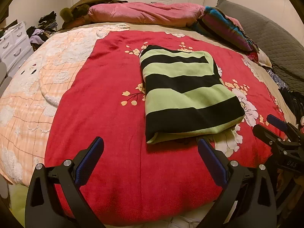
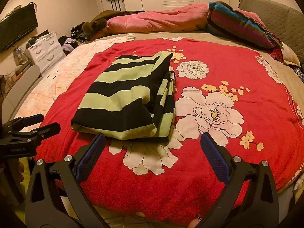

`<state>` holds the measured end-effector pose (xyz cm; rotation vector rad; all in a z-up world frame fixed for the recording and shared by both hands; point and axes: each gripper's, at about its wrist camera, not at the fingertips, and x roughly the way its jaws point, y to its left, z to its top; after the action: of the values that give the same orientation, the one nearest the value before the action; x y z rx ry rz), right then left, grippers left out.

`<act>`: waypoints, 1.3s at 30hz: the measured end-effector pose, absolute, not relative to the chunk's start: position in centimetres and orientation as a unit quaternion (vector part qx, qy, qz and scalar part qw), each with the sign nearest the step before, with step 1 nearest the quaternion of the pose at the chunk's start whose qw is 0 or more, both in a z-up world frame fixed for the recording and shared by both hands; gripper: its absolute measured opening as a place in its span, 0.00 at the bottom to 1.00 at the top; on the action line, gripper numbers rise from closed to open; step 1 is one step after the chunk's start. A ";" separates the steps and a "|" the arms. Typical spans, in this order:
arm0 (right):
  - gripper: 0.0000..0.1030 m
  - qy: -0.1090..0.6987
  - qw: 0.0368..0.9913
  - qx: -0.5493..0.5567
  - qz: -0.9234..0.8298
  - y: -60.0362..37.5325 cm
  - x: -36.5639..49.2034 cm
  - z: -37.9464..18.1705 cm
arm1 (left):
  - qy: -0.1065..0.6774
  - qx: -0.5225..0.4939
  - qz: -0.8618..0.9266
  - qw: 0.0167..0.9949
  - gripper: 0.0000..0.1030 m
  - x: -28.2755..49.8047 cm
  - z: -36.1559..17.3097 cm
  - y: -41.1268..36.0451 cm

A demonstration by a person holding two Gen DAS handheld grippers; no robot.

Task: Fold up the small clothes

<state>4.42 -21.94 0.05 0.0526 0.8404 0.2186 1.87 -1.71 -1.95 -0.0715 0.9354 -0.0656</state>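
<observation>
In the left wrist view, we find the lower corners of the frame swallowed by the black fisheye rim, and the bases of the left gripper (image 1: 151, 142) run off the bottom edge; its two blue, mesh-textured fingers (image 1: 89, 159) stand spread wide apart with nothing between them. Just above them, centre right of the frame, lies the folded striped garment (image 1: 186, 93), a soft knit in broad green and black bands forming a rough rectangle, its underside and inner layers hidden from us. It rests on a plush red floral blanket (image 1: 114, 114). At the right edge we see only part of the right gripper (image 1: 273, 125), cut off by the frame. A rumpled pink duvet (image 1: 144, 15) lies along the upper part of the frame, and a white drawer unit (image 1: 15, 41) is half cropped at the upper left. In the right wrist view, the right gripper (image 2: 152, 142) also has its blue pads splayed wide and empty, just below the garment (image 2: 125, 96), which sits centre left; here we can see stacked edges along its right side, though how many layers there are is hard to tell. The blanket (image 2: 237, 72) shows large white peony prints. The left gripper (image 2: 32, 127) pokes in at the left edge, mostly cropped. A dark television (image 2: 17, 28) hangs at the upper left.
</observation>
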 end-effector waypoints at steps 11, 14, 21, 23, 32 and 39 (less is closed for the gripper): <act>0.92 0.407 0.907 0.025 0.106 -22.0 4.4 0.1 | 0.448 -0.036 -0.029 0.893 0.96 1.8 -1.7 -1.7; 0.92 0.407 0.907 0.026 0.107 -22.0 4.4 0.1 | 0.447 -0.036 -0.028 0.893 0.96 1.8 -1.6 -1.6; 0.92 0.408 0.906 0.025 0.106 -22.0 4.4 0.1 | 0.447 -0.036 -0.027 0.894 0.96 1.8 -1.5 -1.6; 0.92 0.407 0.907 0.025 0.106 -22.0 4.4 0.1 | 0.446 -0.036 -0.027 0.894 0.96 1.8 -1.5 -1.6; 0.92 0.409 0.906 0.025 0.106 -22.1 4.4 0.1 | 0.446 -0.036 -0.027 0.894 0.96 1.8 -1.5 -1.6; 0.92 0.409 0.906 0.025 0.107 -22.1 4.5 0.1 | 0.447 -0.035 -0.025 0.894 0.96 1.8 -1.5 -1.5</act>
<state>4.46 -22.12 0.11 0.0513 0.8448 0.2200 1.76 -1.51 -1.45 -0.0732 0.9268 -0.0524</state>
